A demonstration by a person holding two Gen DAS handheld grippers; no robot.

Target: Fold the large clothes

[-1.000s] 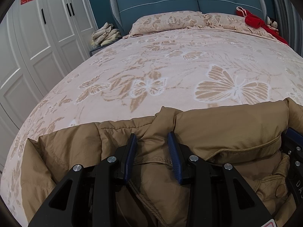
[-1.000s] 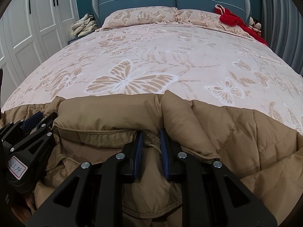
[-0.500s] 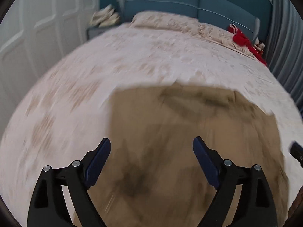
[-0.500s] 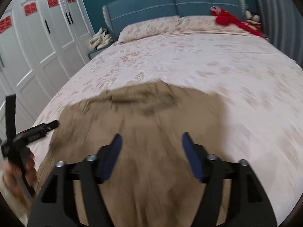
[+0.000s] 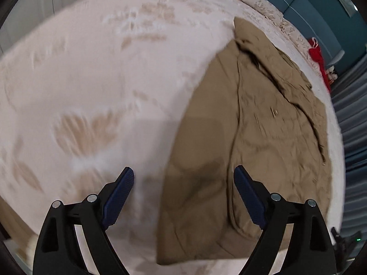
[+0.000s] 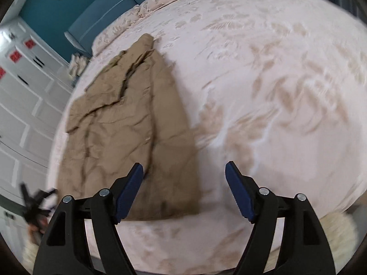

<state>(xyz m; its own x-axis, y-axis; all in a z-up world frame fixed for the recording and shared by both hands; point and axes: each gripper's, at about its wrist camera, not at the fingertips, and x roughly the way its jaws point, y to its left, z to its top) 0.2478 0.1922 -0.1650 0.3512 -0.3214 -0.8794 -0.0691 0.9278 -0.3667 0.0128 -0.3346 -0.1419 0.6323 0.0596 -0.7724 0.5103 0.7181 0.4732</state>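
Note:
A large tan padded jacket [image 5: 259, 133] lies spread flat on the bed with its front up and its collar toward the headboard. It also shows in the right wrist view [image 6: 128, 123]. My left gripper [image 5: 183, 178] is open and empty, raised above the jacket's near left edge. My right gripper [image 6: 184, 174] is open and empty, raised above the jacket's near right corner. The left gripper shows blurred at the lower left of the right wrist view [image 6: 34, 204].
The bed has a pink butterfly-print cover [image 5: 96, 73] and a teal headboard [image 6: 107, 11]. Pillows [image 5: 259, 4] lie at the head. A red item [image 5: 317, 55] lies by the pillows. White wardrobe doors [image 6: 25, 84] stand at the bed's left side.
Both grippers have let go of the jacket's collar, opened wide and pulled back and up. The jacket now lies flat on the bed. Both views have swung apart.

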